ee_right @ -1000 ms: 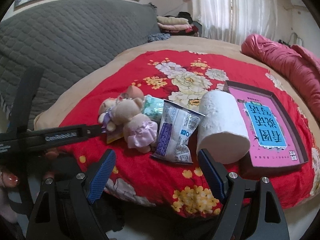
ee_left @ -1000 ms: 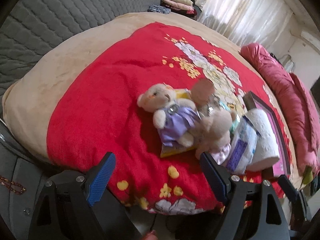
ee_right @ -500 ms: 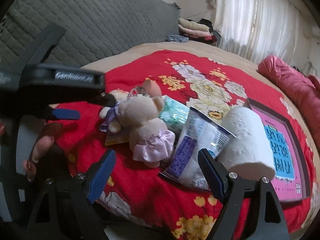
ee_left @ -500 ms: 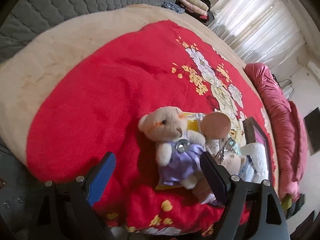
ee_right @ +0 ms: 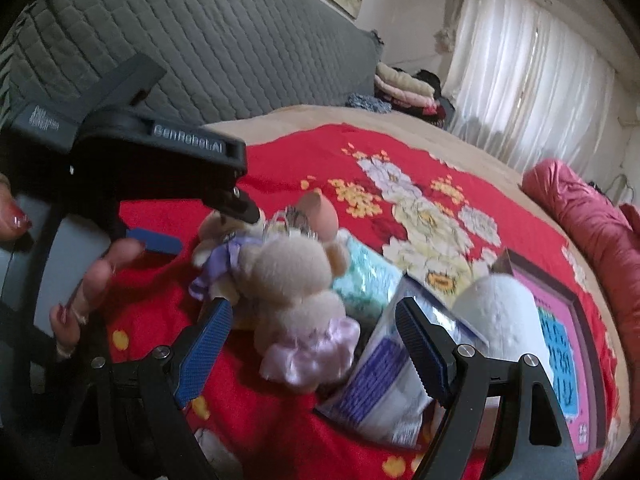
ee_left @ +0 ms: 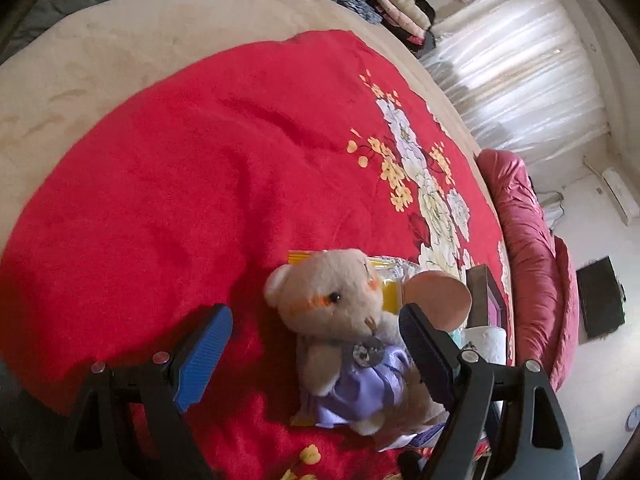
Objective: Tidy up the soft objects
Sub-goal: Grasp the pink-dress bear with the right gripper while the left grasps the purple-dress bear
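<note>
1. The step in hand looks like a reach for the first soft toy. In the left wrist view the left gripper (ee_left: 316, 340) has its jaws spread wide, and the bear in the purple dress (ee_left: 344, 332) lies low in the centre of the frame, on its back on the red floral blanket (ee_left: 192, 184). The bear sits between the two fingers, nearer the right one; I cannot tell whether that finger touches it.

2. In the right wrist view the right gripper (ee_right: 312, 344) is also spread and holds nothing. The bear in the pink dress (ee_right: 296, 288) lies at centre frame, between and beyond its fingers.

3. The next move, as I judge it, calls for centring the purple bear between the left fingers, then closing on its body, not on its dress.

4. The two bears lie pressed together, so lifting one may drag the other.

5. Clutter crowds the toys. In the right wrist view a teal packet (ee_right: 368, 284) lies just behind the pink bear, a white and purple pouch (ee_right: 384, 388) is at lower right and a paper roll (ee_right: 500, 312) is beside it. A framed pink picture (ee_right: 560, 340) lies at the right edge.

6. In the left wrist view a yellow packet (ee_left: 388, 292) pokes out from under the purple bear.
</note>
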`<action>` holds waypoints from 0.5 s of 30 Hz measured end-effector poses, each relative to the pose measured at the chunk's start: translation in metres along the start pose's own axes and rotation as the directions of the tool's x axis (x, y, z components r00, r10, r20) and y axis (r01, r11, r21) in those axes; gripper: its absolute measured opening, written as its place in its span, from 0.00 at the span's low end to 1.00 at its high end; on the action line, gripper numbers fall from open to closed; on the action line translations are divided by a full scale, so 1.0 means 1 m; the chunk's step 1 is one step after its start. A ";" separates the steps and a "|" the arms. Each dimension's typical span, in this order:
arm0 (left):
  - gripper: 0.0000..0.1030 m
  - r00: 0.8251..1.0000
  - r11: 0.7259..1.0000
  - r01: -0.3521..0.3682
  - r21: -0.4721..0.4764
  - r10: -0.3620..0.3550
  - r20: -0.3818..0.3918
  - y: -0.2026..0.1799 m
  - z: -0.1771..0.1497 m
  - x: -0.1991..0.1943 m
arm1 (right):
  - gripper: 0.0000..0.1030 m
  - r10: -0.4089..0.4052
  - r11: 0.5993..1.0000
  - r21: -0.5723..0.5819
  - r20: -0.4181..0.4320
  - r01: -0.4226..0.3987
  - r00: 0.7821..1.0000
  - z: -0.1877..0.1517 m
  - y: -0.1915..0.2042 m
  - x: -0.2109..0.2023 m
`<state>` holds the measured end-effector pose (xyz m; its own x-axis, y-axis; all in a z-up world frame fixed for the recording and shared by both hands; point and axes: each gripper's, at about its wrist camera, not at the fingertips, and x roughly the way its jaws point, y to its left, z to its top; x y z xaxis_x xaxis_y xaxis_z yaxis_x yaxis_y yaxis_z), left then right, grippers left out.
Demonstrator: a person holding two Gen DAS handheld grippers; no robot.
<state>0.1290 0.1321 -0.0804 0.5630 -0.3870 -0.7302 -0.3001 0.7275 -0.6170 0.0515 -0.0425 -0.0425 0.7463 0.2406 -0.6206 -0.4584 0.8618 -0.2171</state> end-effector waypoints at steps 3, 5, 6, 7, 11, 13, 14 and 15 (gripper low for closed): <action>0.82 1.000 1.000 0.002 0.021 -0.001 -0.013 0.001 0.001 0.006 | 0.82 0.005 1.000 -0.025 -0.001 -0.005 1.000 0.004 -0.002 0.011; 0.82 1.000 1.000 0.016 0.020 -0.015 -0.018 0.001 0.002 0.009 | 0.82 0.013 0.999 -0.045 -0.005 -0.014 1.000 0.004 -0.002 0.019; 0.82 1.000 1.000 0.019 0.018 -0.019 -0.017 0.002 0.003 0.010 | 0.79 0.026 0.998 -0.056 -0.008 -0.026 1.000 0.005 -0.001 0.023; 0.82 1.000 1.000 0.022 0.017 -0.022 -0.015 0.003 0.003 0.009 | 0.73 0.039 0.997 -0.065 -0.012 -0.040 0.999 0.005 0.000 0.025; 0.80 1.000 1.000 0.008 0.023 -0.008 0.003 0.005 0.003 0.011 | 0.54 0.068 0.991 -0.112 -0.060 -0.074 0.996 0.003 0.007 0.039; 0.79 1.000 1.000 0.005 0.030 -0.006 0.005 0.004 0.002 0.011 | 0.48 0.066 0.990 -0.120 -0.050 -0.071 0.997 0.001 0.006 0.041; 0.78 1.000 0.999 0.005 0.034 -0.005 0.009 0.004 0.002 0.011 | 0.46 0.074 0.990 -0.114 -0.048 -0.079 0.996 0.001 0.005 0.040; 0.77 1.000 0.999 0.006 0.037 -0.007 0.013 0.003 0.002 0.012 | 0.44 0.083 0.991 -0.102 -0.044 -0.087 0.996 0.001 0.001 0.040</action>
<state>0.1358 0.1312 -0.0904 0.5751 -0.3843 -0.7222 -0.2682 0.7454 -0.6103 0.0814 -0.0310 -0.0665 0.6839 0.2912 -0.6689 -0.5681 0.7879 -0.2378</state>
